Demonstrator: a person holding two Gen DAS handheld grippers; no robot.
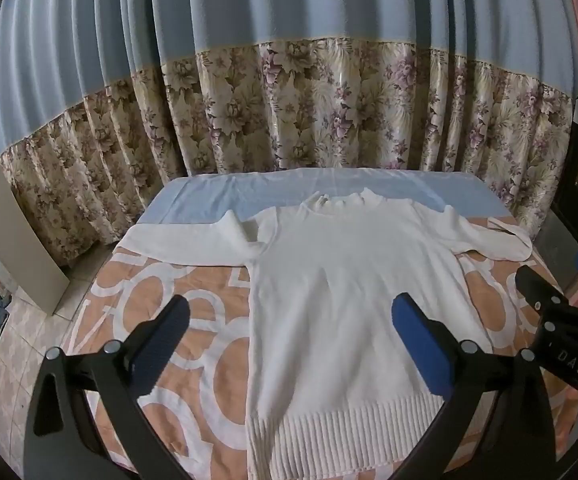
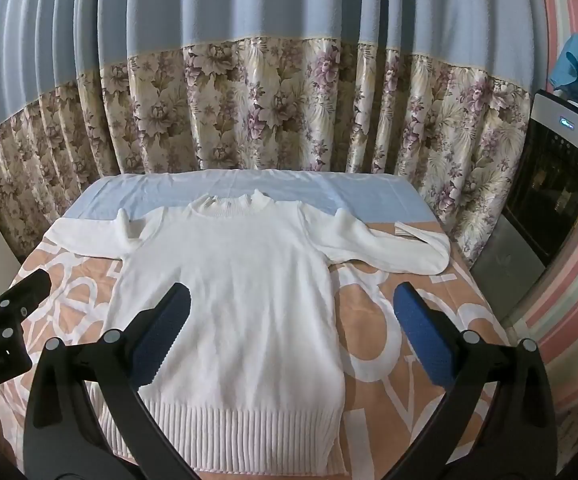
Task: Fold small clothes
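Blue-padded and spread wide with nothing between the fingers, the left gripper (image 1: 289, 344) and right gripper (image 2: 293, 336) hover over the near end of a white knitted sweater (image 2: 233, 304). It lies flat, collar away, on a peach bed cover (image 2: 393, 344) with big white letters, partly hidden and unreadable. Its sleeves stretch sideways, the right cuff folded back, the ribbed hem cut off by the gripper arms; "DAS" shows on the right gripper's body.

The letters "DAS" are showing in white on the black body of the right gripper (image 1: 545, 280), near its fingers.
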